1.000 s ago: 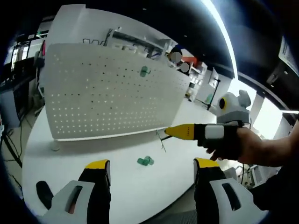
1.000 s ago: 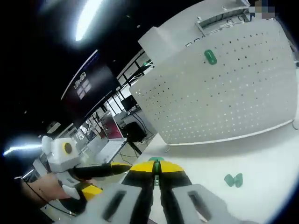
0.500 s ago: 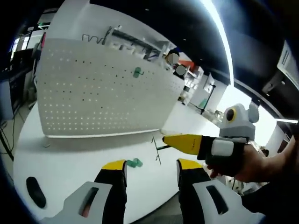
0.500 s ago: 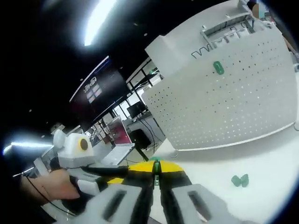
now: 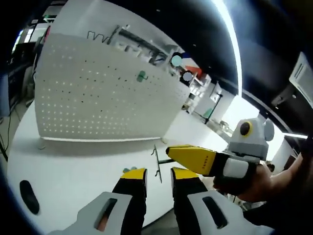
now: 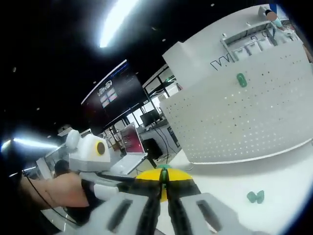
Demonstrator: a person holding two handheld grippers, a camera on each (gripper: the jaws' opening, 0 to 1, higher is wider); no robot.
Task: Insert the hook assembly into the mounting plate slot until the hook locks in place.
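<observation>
Left tongs [image 5: 159,176] have narrowed since a second ago, yellow tips now a slim gap apart, nothing between them. Right tongs [image 6: 164,180] are clamped on the hook assembly [image 6: 164,172], a green piece peeking at their tips. In the left gripper view its thin wire hook [image 5: 156,164] hangs off the right tongs' tip, just above the surface [image 5: 73,161]. The white perforated mounting plate [image 6: 244,122] stands at one o'clock, a green clip [image 6: 241,79] on it; a green piece [image 6: 256,197] lies at four o'clock.

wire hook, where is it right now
In the left gripper view the wire hook sticks out from the right gripper's tip, above the white table, in front of the pegboard.
</observation>
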